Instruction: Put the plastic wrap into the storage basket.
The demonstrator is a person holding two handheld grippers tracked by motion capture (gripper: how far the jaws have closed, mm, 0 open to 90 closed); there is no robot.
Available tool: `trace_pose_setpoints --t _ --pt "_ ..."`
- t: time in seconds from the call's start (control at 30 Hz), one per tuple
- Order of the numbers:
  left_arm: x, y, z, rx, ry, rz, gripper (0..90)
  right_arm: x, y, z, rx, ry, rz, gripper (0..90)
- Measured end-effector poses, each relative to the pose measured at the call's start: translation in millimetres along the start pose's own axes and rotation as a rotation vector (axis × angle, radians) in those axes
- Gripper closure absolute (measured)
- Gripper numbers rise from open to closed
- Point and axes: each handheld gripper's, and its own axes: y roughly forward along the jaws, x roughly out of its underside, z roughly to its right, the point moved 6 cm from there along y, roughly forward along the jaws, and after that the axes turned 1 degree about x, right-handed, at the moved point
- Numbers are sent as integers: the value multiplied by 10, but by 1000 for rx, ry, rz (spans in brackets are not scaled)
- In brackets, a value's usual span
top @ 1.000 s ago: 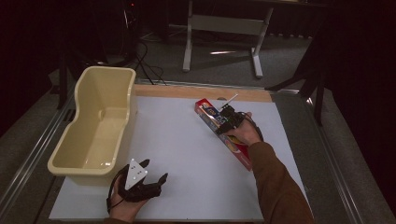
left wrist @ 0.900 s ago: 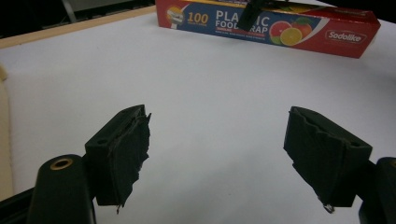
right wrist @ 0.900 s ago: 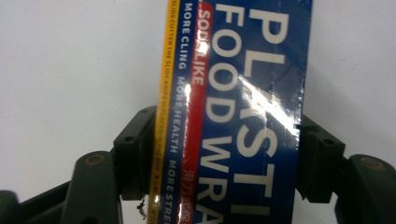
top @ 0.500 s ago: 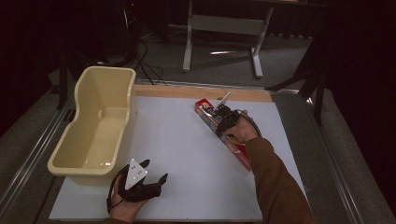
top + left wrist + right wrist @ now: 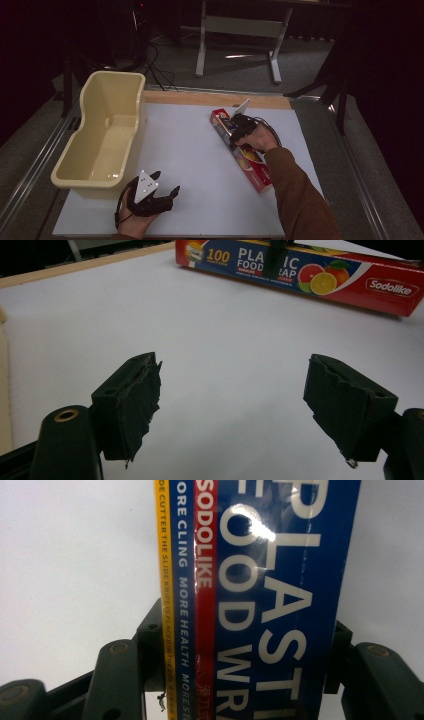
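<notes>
Fingers, high view: right gripper [image 5: 239, 131] has tipped down over the food wrap box [image 5: 248, 159] on the tabletop [image 5: 200, 165]; left gripper [image 5: 152, 192] unchanged.
Left gripper view: fingers [image 5: 131, 400] spread, empty.
Right gripper view: fingers [image 5: 150, 645] pinching box, so lift looks next.

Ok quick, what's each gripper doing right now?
Left gripper: open, holding nothing, over the white table.
Right gripper: jaws closed on both sides of the plastic wrap box.

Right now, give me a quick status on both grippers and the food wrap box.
Right gripper jaws closed across the plastic wrap box, box flat on the white mat. Left gripper open, idle, near the cream tub. Nothing obstructing.
</notes>
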Motion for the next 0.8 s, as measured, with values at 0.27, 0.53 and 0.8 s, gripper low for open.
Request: trace_pose_setpoints --t 0.27,0.53,0.8 --pt "3 1 -5 -8 -1 -2 225 -1 -193 -28 -114 61 73 419" --pt "10 10 -8 -13 -5 -5 226 14 -400 -130 -211 66 135 419" --pt "15 18 -13 -22 -10 -10 228 -12 -687 -332 -366 103 230 418"
